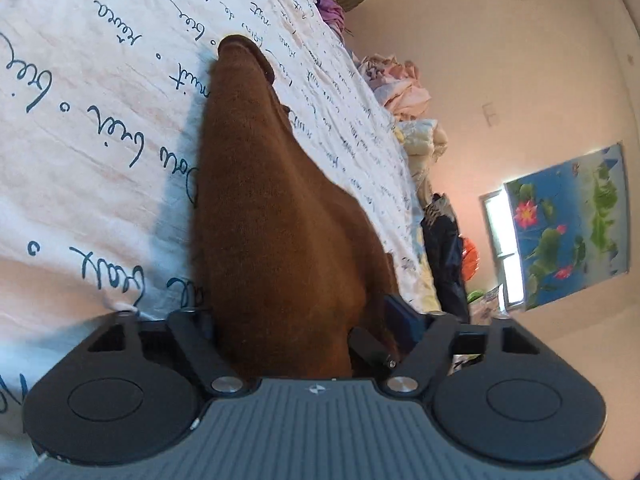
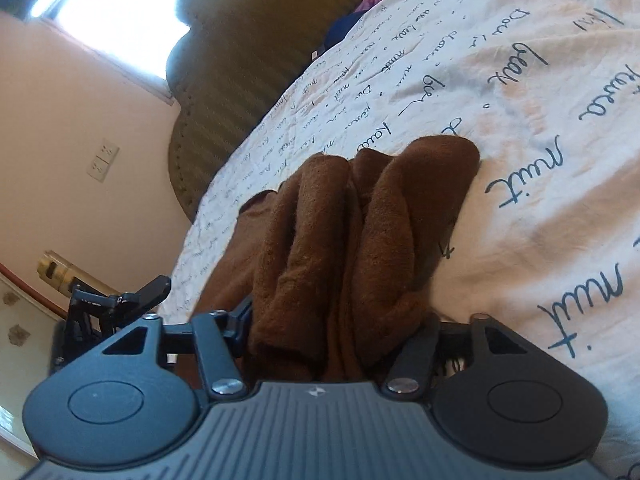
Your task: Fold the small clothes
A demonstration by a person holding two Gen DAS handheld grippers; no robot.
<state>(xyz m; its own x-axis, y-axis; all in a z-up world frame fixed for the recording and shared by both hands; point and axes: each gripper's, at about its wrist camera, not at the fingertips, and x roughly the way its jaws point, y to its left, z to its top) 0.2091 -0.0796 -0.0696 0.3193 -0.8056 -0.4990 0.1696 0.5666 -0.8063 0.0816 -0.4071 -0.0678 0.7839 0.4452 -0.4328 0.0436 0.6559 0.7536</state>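
A brown fleece garment [image 1: 280, 208] lies on a white bedsheet [image 1: 100, 100] printed with blue handwriting. In the left wrist view it rises in a cone from the sheet into my left gripper [image 1: 304, 332]. The cloth fills the space between the jaws and hides the fingertips. In the right wrist view the same brown garment [image 2: 352, 240] is bunched in thick folds between the jaws of my right gripper [image 2: 340, 328]. It spills forward onto the sheet [image 2: 540, 160]. Both grippers look shut on the cloth.
Piles of pale clothes [image 1: 400, 80] and a dark garment [image 1: 444, 240] sit along the bed's far edge. A flower painting [image 1: 568, 224] hangs on the wall. An olive padded headboard [image 2: 240, 60] stands behind the bed, and a black device [image 2: 116, 304] sits beside it.
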